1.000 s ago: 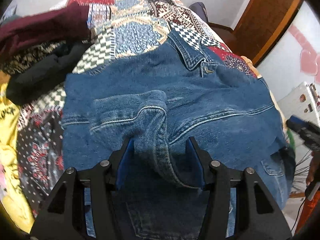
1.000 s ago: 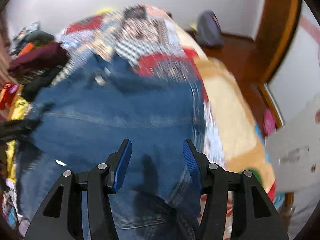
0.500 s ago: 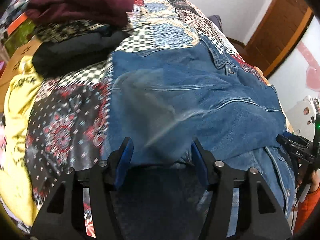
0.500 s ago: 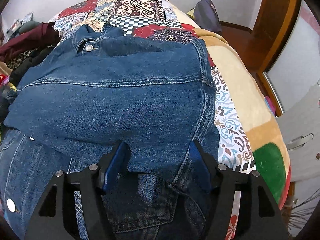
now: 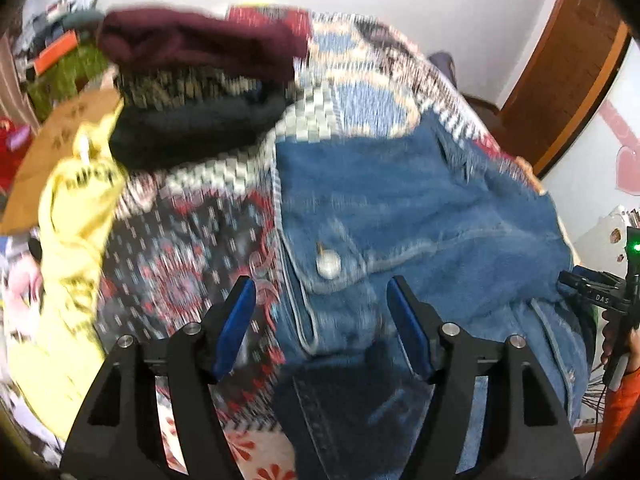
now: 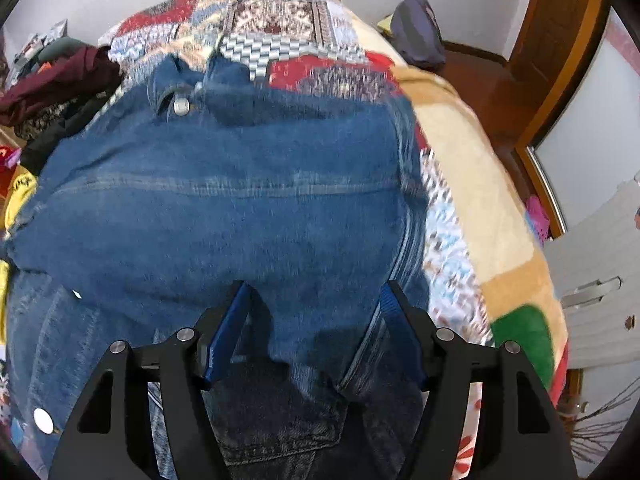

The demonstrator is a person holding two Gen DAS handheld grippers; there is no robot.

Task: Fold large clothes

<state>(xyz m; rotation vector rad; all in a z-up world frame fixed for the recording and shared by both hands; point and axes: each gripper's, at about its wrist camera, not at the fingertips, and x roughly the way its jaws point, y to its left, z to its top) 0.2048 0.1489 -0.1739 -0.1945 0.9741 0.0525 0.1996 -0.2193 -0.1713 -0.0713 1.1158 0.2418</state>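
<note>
Jacket [image 6: 224, 208] folded on bedspread [image 6: 472, 184] | left claw [image 5: 320, 308] just spread, seemingly empty | right claw [image 6: 312, 312] parted above denim

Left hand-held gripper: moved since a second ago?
Yes. The left hand-held gripper slid left off the denim jacket, toward the clothes pile; jaws opening, empty.

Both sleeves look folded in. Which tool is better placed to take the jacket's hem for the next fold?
Probably the right tool: it hangs open directly over the denim jacket near its lower edge. The left tool, also open, straddles the jacket's side edge, half over the bedspread.
</note>
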